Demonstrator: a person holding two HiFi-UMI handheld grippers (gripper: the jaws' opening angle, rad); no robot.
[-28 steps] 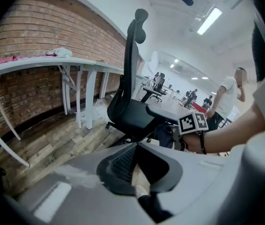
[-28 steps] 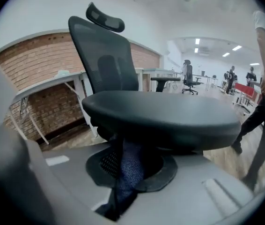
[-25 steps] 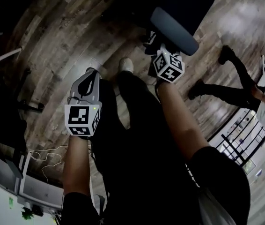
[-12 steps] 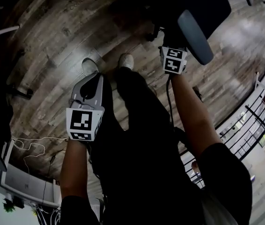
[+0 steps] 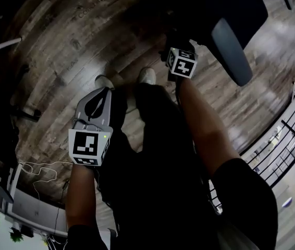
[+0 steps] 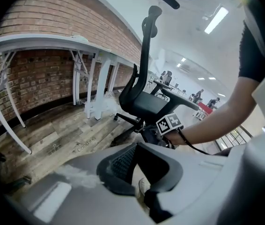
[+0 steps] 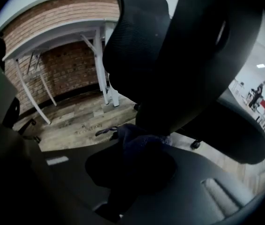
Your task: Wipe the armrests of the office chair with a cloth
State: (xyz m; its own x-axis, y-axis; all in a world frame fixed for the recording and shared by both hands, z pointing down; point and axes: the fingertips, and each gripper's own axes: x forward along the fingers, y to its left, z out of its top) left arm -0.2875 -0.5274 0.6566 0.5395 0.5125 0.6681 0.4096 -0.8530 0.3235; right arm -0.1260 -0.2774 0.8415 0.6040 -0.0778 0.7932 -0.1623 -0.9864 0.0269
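Cloth (image 7: 153,139), dark blue, is clenched in the right tool (image 7: 131,146) just beside the office chair's armrest (image 5: 231,51). The left tool (image 5: 101,94), closed on nothing, hangs well apart from that armrest.

My left gripper (image 5: 102,89) is a pale grey shell with a leaf-shaped cut-out. Its white cube (image 5: 89,146) carries black square markers and a small green light (image 5: 105,136). My right gripper (image 5: 174,46) looks darker, with its own marker cube (image 5: 182,63) and a thin black cable (image 6: 195,146) at the wrist. The person wears black short sleeves (image 5: 246,191), black trousers (image 5: 152,155) and pale shoes (image 5: 147,76).
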